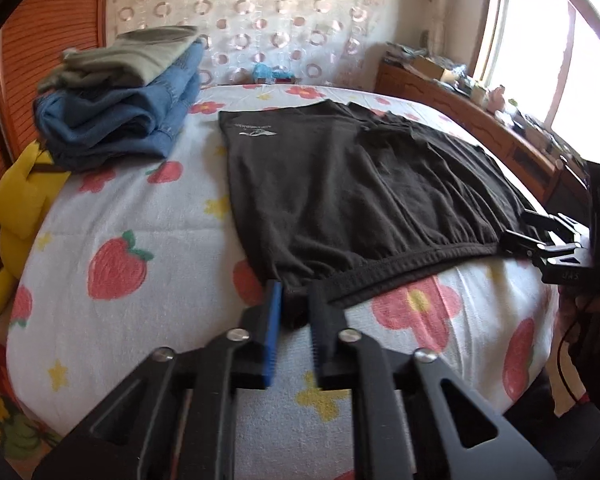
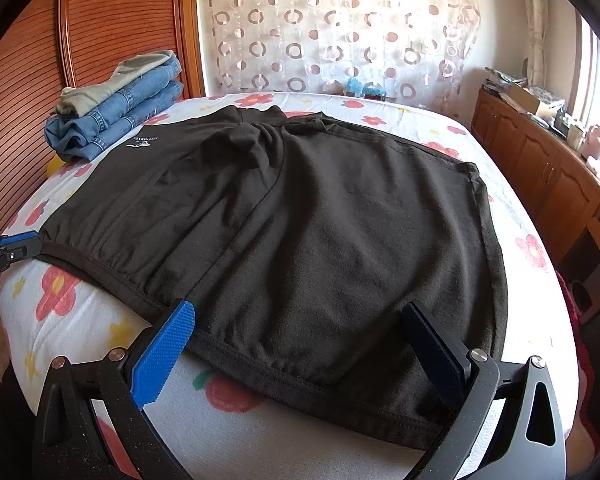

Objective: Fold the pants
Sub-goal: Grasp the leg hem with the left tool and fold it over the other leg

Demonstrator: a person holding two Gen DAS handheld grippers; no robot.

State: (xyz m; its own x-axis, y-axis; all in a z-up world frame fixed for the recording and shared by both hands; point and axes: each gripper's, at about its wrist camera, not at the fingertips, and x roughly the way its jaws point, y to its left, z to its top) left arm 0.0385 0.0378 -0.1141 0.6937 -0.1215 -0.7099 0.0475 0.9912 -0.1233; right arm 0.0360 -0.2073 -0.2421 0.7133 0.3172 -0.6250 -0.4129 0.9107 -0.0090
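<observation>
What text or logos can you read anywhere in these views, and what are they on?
Black pants: small white logo with a line of lettering near the far left corner, too small and blurred to read.
Right gripper: raised lettering on its body in the left wrist view, roughly "JAS", upside down and uncertain.
Nothing else is legible.

Bed (image 2: 228, 432) w/ white cover, strawberry & flower print; dark pants (image 2: 320, 220) spread flat across the middle, waistband along the near edge, small white logo twd the far left; folded stack at the far left corner by the wooden headboard: blue jeans (image 2: 116, 120) w/ a grey-green garment (image 2: 140, 68) on top; yellow plush (image 1: 20, 208) at the left edge, partly off the side.
</observation>
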